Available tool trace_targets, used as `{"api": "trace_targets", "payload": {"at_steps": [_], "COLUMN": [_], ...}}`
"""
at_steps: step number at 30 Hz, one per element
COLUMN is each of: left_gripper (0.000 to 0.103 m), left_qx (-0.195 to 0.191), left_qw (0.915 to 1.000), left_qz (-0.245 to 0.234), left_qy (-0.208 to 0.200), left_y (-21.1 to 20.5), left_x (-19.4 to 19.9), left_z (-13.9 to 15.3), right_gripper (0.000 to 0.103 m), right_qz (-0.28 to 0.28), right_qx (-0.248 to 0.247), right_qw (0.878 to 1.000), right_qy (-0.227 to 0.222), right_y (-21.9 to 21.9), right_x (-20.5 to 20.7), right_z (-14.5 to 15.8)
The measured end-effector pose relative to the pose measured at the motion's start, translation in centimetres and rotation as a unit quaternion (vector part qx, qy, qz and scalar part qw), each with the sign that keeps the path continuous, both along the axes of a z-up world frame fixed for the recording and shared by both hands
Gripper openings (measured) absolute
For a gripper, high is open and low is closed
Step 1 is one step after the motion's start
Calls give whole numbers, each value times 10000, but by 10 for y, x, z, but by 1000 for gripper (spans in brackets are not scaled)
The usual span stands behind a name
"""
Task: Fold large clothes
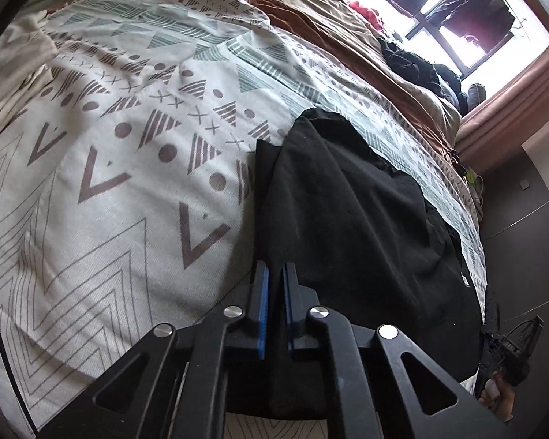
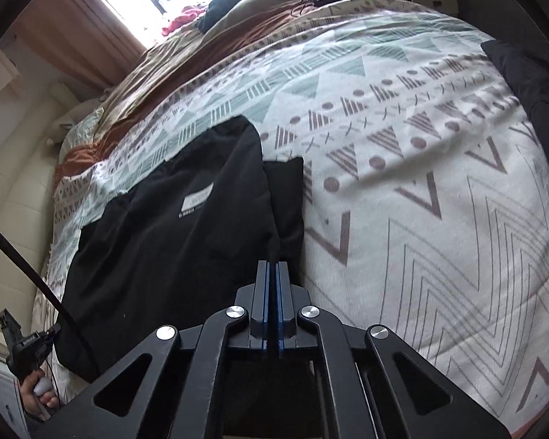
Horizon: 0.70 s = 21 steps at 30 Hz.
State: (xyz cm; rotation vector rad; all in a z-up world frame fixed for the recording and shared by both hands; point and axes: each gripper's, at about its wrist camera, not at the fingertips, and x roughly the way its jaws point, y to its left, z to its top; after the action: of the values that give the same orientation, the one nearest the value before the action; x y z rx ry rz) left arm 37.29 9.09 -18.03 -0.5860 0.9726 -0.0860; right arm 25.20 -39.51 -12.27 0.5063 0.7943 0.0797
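Left wrist view: black garment (image 1: pixel 347 226) laid on the patterned bedspread (image 1: pixel 109 183), near edge clamped by left gripper (image 1: pixel 274 274) and right gripper (image 2: pixel 273 270). A matched lift-and-fold is probably needed next.

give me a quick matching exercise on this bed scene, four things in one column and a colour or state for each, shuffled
Things:
1. garment
2. left claw
3. bedspread
4. curtain

Colour or state:
A. pinkish brown, beside the window
B. white with grey and green geometric print
C. black, lying on the bed
D. shut on the garment's edge

Pairs: 1-C, 2-D, 3-B, 4-A
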Motion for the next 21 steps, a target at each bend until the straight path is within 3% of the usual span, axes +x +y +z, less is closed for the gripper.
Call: {"api": "trace_targets", "payload": {"at_steps": [10, 16, 17, 19, 20, 21], "left_gripper": [8, 13, 17, 41, 74, 96], "left_qx": [-240, -772, -731, -721, -801, -886], "left_qw": [9992, 9962, 9964, 9965, 9961, 9955], "left_qz": [218, 250, 279, 320, 314, 321], "left_qy": [239, 322, 333, 277, 212, 111], "left_y": [6, 20, 21, 24, 25, 28], "left_x": [16, 7, 4, -2, -7, -11], "left_z": [-16, -12, -10, -6, -4, -2], "right_gripper": [0, 3, 11, 52, 77, 78], "right_qz": [-199, -262, -264, -201, -187, -185], "right_qx": [143, 139, 110, 135, 176, 145], "right_qw": [9995, 9992, 9992, 9995, 9996, 9997], "right_qy": [205, 286, 264, 198, 71, -4], "right_y": [-4, 0, 2, 4, 6, 7], "right_x": [22, 15, 10, 3, -3, -8], "right_z": [-12, 10, 15, 23, 29, 33]}}
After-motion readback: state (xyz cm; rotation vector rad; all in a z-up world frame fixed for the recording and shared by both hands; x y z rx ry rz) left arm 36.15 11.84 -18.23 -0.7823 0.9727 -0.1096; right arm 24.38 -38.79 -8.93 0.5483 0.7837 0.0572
